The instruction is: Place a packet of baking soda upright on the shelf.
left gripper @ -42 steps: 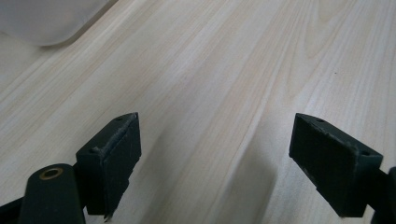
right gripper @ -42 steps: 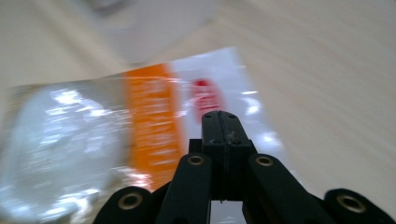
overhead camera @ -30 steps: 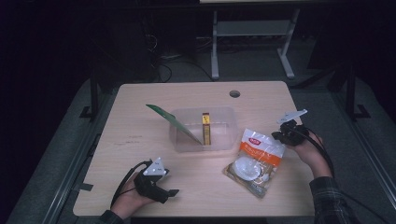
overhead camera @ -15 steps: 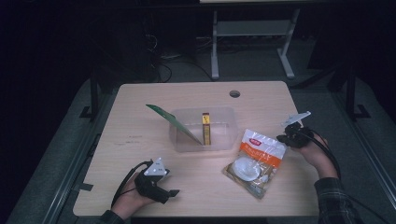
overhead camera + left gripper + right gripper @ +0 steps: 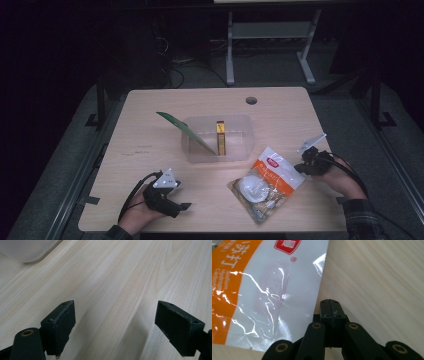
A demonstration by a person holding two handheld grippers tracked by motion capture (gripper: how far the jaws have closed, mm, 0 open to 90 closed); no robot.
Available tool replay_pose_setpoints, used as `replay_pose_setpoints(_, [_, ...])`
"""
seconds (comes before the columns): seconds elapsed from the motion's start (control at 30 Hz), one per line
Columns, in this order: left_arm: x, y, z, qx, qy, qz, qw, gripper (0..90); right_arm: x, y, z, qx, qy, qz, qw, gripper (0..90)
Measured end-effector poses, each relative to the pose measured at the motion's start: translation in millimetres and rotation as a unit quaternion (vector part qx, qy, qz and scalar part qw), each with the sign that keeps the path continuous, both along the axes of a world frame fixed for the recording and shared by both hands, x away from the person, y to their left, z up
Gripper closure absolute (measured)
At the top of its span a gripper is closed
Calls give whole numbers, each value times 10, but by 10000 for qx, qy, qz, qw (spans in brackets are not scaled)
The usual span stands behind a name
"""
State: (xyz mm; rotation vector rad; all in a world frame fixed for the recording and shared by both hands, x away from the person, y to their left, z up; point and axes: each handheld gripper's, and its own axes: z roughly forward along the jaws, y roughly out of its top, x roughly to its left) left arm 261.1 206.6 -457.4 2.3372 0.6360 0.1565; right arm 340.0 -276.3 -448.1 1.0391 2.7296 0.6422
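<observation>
The right gripper (image 5: 329,306) has its jaws pressed together on nothing, tips at the near edge of the bag (image 5: 262,297), which lies just to their left in the right gripper view. From above, the bag (image 5: 267,182) runs slantwise from its top corner beside the right gripper (image 5: 303,167) down toward the table's front edge. The left gripper (image 5: 116,322), jaws apart over bare table (image 5: 120,277), sits well off. Beyond the bag stands the clear bin (image 5: 235,145).
</observation>
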Motion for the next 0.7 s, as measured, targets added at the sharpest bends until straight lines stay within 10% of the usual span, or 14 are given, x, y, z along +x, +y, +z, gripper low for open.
replay_pose_setpoints(0.7, [-31, -35, 31, -116, -44, -68, 9999, 162, -458, 905, 35, 233, 70, 999, 9947, 897])
